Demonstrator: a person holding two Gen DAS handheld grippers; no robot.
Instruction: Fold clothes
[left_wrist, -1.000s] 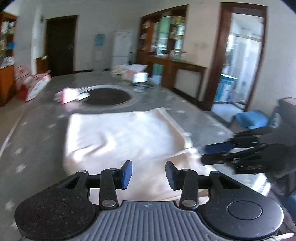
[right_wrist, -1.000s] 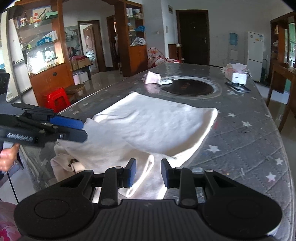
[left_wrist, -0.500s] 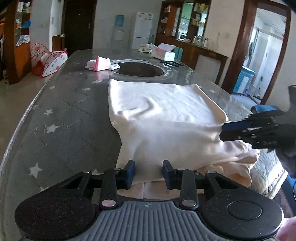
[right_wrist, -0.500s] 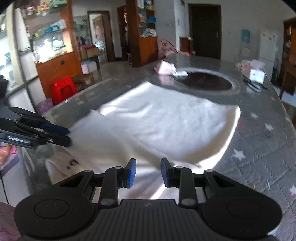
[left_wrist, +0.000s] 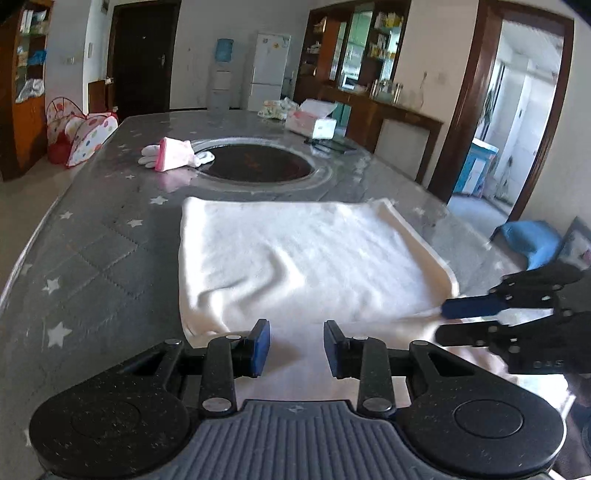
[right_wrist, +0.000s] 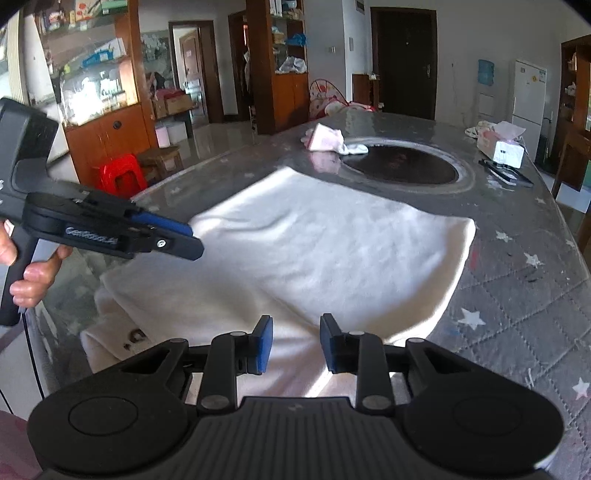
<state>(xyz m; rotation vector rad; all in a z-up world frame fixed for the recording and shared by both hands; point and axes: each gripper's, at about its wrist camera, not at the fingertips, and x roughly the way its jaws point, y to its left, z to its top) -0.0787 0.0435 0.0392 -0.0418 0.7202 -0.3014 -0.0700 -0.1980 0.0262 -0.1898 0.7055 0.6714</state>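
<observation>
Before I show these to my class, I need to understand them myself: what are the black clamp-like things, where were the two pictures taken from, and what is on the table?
No robot here: a person holds a hand-held gripper in each hand, each carrying a camera that looks along its two blue-padded fingers. One picture comes from the left hand-held gripper, the other from the right hand-held gripper; each also shows the other from the side. Both are open and hold nothing. On the grey starred table lies a cream garment, with pink-and-white gloves and a tissue box farther back.
</observation>
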